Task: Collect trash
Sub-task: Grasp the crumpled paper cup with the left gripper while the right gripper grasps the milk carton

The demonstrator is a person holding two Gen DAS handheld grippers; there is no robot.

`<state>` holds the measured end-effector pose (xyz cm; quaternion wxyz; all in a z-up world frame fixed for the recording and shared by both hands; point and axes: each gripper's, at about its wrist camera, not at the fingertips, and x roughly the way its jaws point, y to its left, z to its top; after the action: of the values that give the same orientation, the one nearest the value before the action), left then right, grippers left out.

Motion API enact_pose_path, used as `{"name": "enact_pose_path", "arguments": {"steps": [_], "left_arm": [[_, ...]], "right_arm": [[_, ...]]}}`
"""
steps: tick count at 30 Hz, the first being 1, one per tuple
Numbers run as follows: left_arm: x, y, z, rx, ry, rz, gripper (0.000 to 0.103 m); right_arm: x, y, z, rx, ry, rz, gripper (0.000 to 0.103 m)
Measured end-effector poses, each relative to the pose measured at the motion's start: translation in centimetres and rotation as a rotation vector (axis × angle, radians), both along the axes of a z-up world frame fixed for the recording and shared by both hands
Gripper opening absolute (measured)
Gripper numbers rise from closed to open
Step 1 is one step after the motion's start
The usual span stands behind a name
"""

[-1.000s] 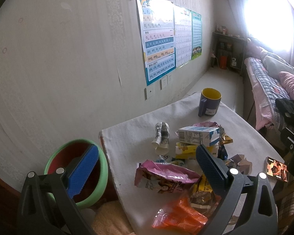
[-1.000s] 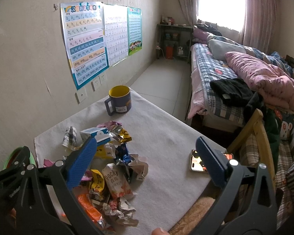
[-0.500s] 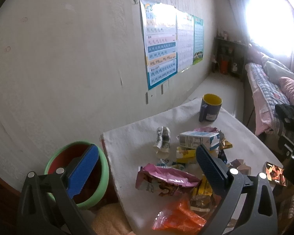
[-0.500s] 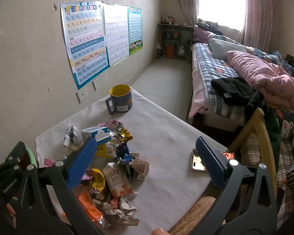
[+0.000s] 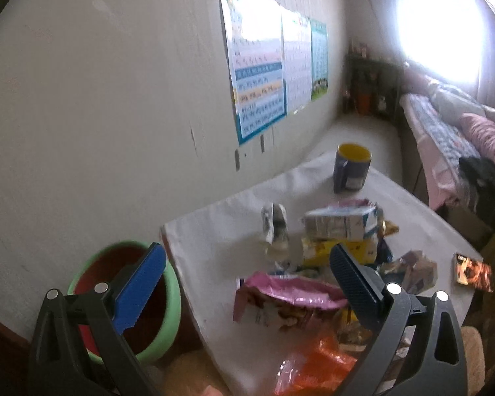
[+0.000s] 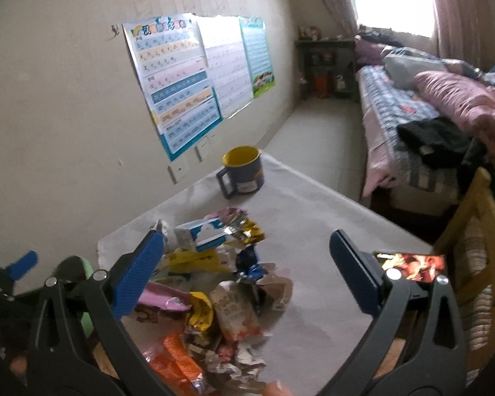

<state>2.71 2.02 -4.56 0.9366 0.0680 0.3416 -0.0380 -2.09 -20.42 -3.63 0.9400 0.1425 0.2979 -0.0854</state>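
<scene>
Table point(image 6: 313, 231) with white cloth fills centre frame. Green-rimmed bin point(image 5: 168, 300) sits lower left, just beside the table edge. Trash pile point(image 6: 214, 283) lies lower centre on the cloth: pink bag point(image 5: 287, 300), orange wrapper point(image 5: 316, 363). Left gripper point(image 5: 247, 280) spread wide, holding nothing; right gripper point(image 6: 244, 270) likewise spread, above the pile.

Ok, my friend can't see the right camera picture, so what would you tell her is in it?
The open right gripper hangs above a pile of snack wrappers on a white-covered table. A blue mug stands behind the pile, a phone lies at the right edge, and a bed is beyond.
</scene>
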Motion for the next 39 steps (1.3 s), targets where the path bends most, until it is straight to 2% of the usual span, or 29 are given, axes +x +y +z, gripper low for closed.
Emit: {"name": "enact_pose_path", "arguments": {"steps": [7,10,13,16,21,24,26,27,28,32,36,39], "left_arm": [[1.4,0.1,-2.4,0.011,0.037,-0.033,0.096],[4.0,-0.2,-3.4,0.011,0.078,-0.055,0.096],[8.1,-0.8,-4.1,-0.029,0.127,-0.101,0.095],[11.9,-2.2,-5.7,0.004,0.185,-0.124,0.081],[17.1,-4.4,-11.3,0.059,0.383,-0.153,0.067],[18.7,-4.7,-13.6,0.040,0.486,-0.127,0.061],[19.1,-4.9,-14.1,0.029,0.509,-0.121,0.056],[19.2,-5.0,-14.3,0.031,0.516,-0.121,0.053],[19.3,-5.1,-14.4,0.032,0.523,-0.123,0.045],[19.2,-4.9,-14.0,-0.009,0.514,-0.131,0.034],[18.2,-3.4,-12.1,-0.049,0.428,-0.112,0.030],[16.5,-2.4,-9.2,-0.063,0.329,-0.099,0.029]], "right_arm": [[1.4,-0.9,-2.0,0.090,0.067,0.051,0.100],[2.1,-1.0,-3.1,0.116,0.105,0.091,0.100],[2.7,-0.9,-4.0,0.098,0.145,0.126,0.100],[2.9,-1.1,-4.6,0.085,0.162,0.138,0.100],[3.3,-1.8,-5.2,0.093,0.187,0.141,0.100],[3.5,-2.3,-5.6,0.111,0.191,0.153,0.100],[3.6,-2.7,-5.9,0.145,0.183,0.174,0.100],[3.6,-2.8,-6.0,0.166,0.183,0.187,0.100],[3.6,-2.7,-6.2,0.180,0.184,0.196,0.097],[3.7,-2.1,-6.7,0.231,0.197,0.254,0.087],[4.0,-1.7,-6.9,0.252,0.203,0.287,0.083],[5.3,-1.5,-6.8,0.237,0.208,0.317,0.083]]}}
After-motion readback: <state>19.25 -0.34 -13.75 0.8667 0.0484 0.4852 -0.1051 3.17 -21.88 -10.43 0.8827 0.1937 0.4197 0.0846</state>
